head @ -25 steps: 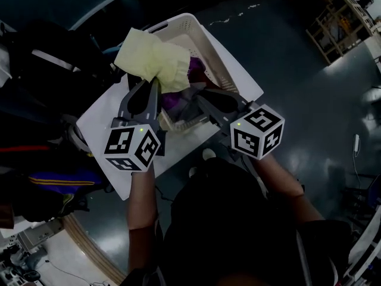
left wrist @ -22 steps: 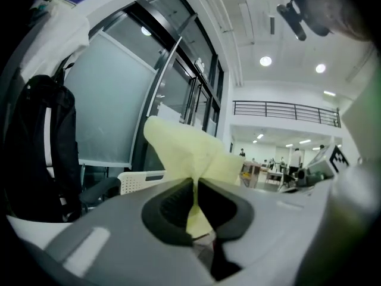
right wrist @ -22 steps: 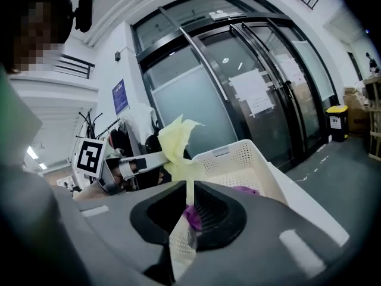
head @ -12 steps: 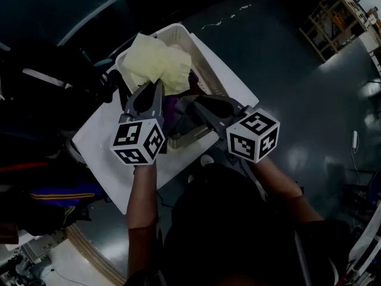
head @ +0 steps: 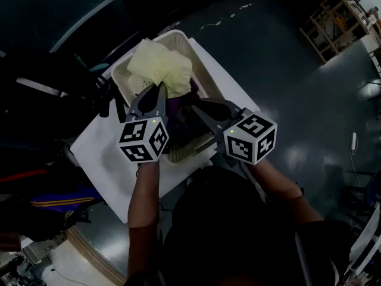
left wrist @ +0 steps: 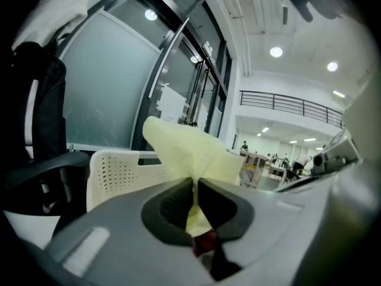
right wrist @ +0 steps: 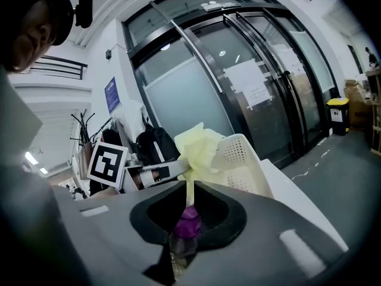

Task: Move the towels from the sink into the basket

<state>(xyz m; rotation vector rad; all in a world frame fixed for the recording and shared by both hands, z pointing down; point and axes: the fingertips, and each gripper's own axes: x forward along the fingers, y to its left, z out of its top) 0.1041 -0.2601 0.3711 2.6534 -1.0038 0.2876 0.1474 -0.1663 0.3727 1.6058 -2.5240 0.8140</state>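
Note:
My left gripper [head: 161, 88] is shut on a pale yellow towel [head: 161, 64], which hangs bunched over the white perforated basket [head: 128, 82]. In the left gripper view the yellow towel [left wrist: 184, 154] is pinched at the left gripper [left wrist: 195, 181] tips, with the basket [left wrist: 113, 174] behind. A purple towel [head: 174, 104] lies inside the basket. My right gripper [head: 192, 105] reaches in beside it from the right. In the right gripper view the right gripper [right wrist: 189, 185] is shut to a thin slit. Yellow towel [right wrist: 196, 148] and purple towel [right wrist: 188, 222] show through it, and nothing looks gripped.
The basket stands on a white surface [head: 107, 154]. Dark bags and a chair [head: 41, 70] crowd the left side. A shelf unit [head: 339, 22] stands at the top right on the dark floor. Glass doors [right wrist: 268, 76] are beyond the basket.
The left gripper has carried the yellow towel from the basket's left rim to over its inside, and lower. The right gripper has shifted slightly left alongside it.

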